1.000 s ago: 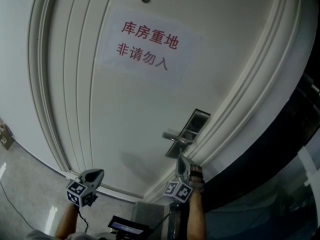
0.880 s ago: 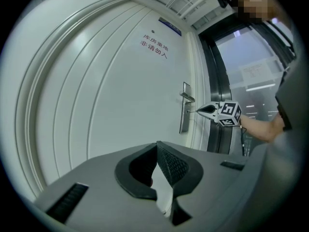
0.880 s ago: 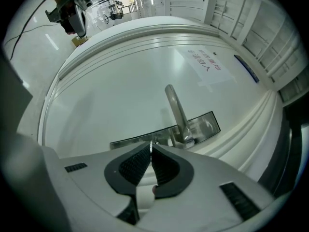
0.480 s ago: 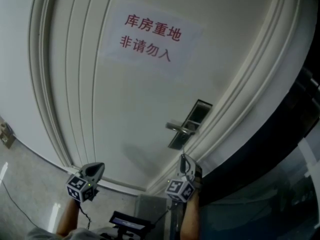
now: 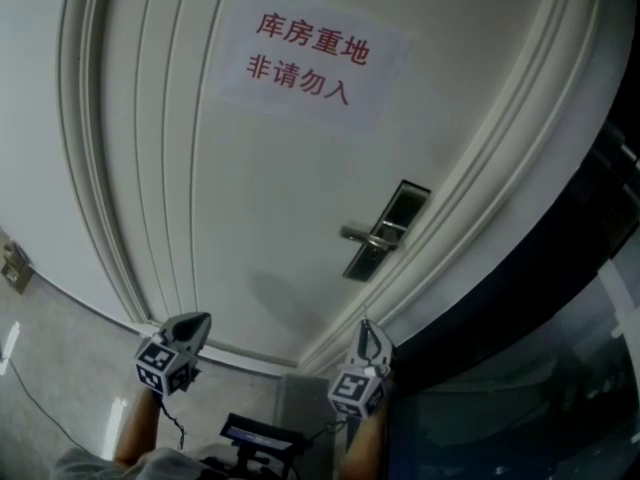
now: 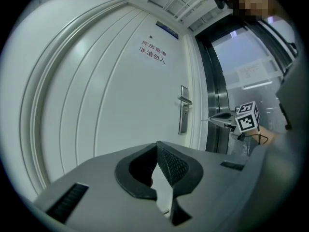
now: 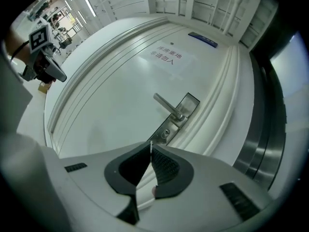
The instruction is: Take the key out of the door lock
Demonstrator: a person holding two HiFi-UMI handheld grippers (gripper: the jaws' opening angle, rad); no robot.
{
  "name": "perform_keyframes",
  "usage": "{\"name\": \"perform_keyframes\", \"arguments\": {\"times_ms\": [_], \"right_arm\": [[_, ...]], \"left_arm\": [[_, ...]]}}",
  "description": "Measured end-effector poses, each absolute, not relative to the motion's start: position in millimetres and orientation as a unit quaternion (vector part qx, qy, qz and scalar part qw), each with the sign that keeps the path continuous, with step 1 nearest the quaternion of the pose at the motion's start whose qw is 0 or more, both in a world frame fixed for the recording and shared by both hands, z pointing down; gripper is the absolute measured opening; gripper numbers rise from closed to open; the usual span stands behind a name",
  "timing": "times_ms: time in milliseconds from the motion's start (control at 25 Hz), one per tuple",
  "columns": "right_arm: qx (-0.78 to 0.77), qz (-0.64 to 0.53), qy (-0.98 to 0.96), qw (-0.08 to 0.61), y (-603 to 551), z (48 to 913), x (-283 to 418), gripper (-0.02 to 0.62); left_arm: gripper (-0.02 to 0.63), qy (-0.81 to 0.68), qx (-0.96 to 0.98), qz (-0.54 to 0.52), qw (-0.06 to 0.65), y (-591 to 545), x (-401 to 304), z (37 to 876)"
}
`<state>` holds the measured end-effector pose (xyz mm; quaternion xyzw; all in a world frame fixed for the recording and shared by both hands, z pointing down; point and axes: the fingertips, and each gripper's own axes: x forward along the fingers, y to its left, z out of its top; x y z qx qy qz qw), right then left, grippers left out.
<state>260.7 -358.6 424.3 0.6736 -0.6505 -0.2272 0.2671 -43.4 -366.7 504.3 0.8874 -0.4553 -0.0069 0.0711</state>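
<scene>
A steel lock plate [image 5: 385, 230] with a lever handle [image 5: 362, 235] sits at the right edge of the white door [image 5: 260, 198]. In the right gripper view the keyhole [image 7: 166, 133] below the handle [image 7: 166, 105] stands empty. My right gripper [image 7: 151, 151] is shut on the key [image 7: 151, 145], whose thin silver blade pokes up between the pads. It hangs a short way below the lock [image 5: 366, 326]. My left gripper [image 5: 200, 318] is lower left, away from the door, its jaws [image 6: 157, 146] shut on nothing.
A paper sign [image 5: 305, 53] with red characters is stuck high on the door. Moulded door frame [image 5: 480, 198] and a dark glass panel [image 5: 560, 318] lie to the right. A small dark device [image 5: 260, 435] is near the person's body below.
The right gripper has drawn back and down from the lock plate, which now stands farther from its tip. The left gripper has hardly moved.
</scene>
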Motion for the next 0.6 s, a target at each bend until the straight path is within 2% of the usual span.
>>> {"name": "perform_keyframes", "arguments": {"times_ms": [600], "right_arm": [[0.698, -0.108, -0.69, 0.162, -306, 458, 240, 0.023]], "left_arm": [[0.008, -0.45, 0.892, -0.002, 0.041, -340, -54, 498]]}}
